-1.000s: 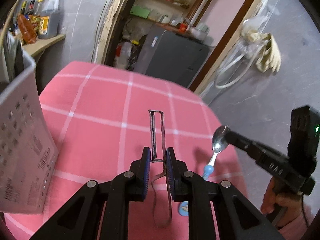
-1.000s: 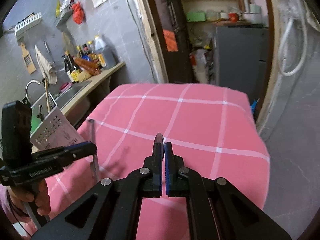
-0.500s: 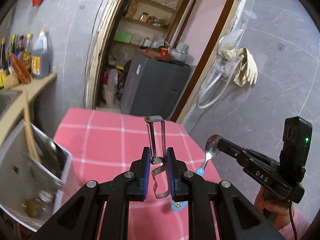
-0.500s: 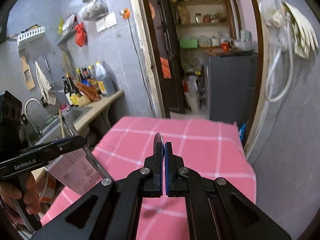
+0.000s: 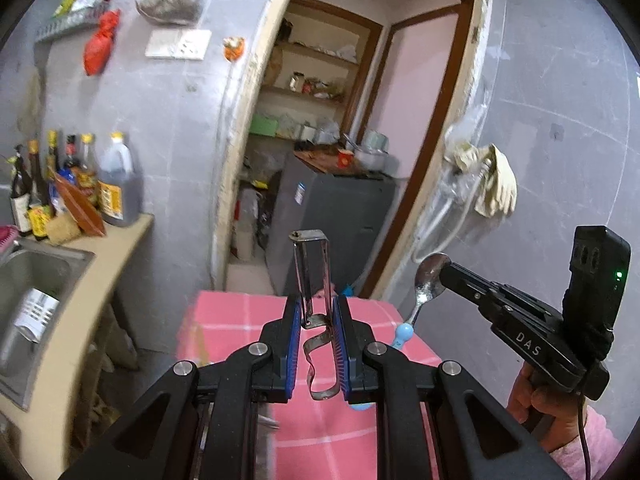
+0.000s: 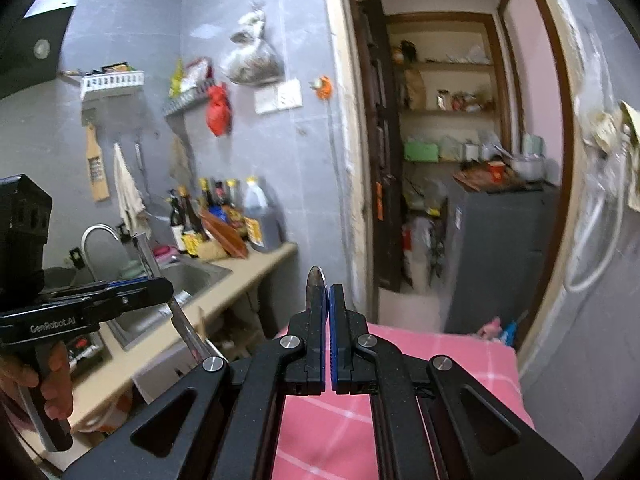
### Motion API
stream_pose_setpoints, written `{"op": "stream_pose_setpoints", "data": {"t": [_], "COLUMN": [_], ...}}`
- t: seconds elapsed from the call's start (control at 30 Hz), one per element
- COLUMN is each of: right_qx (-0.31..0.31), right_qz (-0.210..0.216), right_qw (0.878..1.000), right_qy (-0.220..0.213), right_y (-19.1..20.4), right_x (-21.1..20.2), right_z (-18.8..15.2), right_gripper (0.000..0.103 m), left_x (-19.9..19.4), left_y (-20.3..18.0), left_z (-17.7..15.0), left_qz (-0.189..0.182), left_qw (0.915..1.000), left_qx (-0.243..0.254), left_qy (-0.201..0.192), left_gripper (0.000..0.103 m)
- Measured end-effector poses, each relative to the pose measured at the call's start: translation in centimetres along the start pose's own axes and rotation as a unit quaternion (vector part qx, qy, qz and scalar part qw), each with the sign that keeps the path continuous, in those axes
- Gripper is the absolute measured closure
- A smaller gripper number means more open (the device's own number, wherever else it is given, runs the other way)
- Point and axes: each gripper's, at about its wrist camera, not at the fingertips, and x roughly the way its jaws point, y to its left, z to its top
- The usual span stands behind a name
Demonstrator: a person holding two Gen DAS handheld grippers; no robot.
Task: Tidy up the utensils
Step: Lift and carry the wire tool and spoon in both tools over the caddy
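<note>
Grey tiled kitchen walls and an open pantry doorway fill the background, with a pink checked tablecloth [image 5: 224,316] low in both views. Above it, the left gripper [image 5: 316,312] is clamped on a bare metal peeler with a bent strip handle [image 5: 311,276], which stands upright between the blue pads. Beside it, the right gripper [image 6: 326,292] is closed tight on a steel spoon with a pale blue handle [image 5: 427,280]; the bowl pokes past the fingertips and the handle hangs below.

Both grips look thin. The peeler's springy handle could twist or slip if squeezed unevenly, and the spoon, pinched near its bowl, could pivot and drop. Carried close together, the two tools might knock.

A steel sink [image 5: 36,280] with a white slotted utensil holder [image 5: 34,314] lies off to the left, and sauce bottles [image 5: 80,184] crowd the beige counter [image 6: 240,280] near it.
</note>
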Motion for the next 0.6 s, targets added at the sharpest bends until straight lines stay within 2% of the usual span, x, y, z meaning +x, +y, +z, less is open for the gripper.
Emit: {"op": "stream_pose_setpoints", "data": {"t": [0.23, 0.6], "right_qx": [-0.021, -0.059], "right_qz": [0.028, 0.045], "right_qw": [0.999, 0.997], "right_qy": [-0.009, 0.027], "right_y": [4.9, 9.2], "right_x": [2.1, 3.7], "right_z": [1.0, -2.7], "right_gripper": [0.101, 0.101], "left_x": [-2.5, -2.7], "left_y": [3.0, 5.7], "left_z": [0.5, -2.2], "left_qz": [0.038, 0.060], "left_qw": [0.9990, 0.9980], "left_qx": [0.016, 0.016], "left_qy": [-0.013, 0.008], "left_gripper": [0.088, 0.088]}}
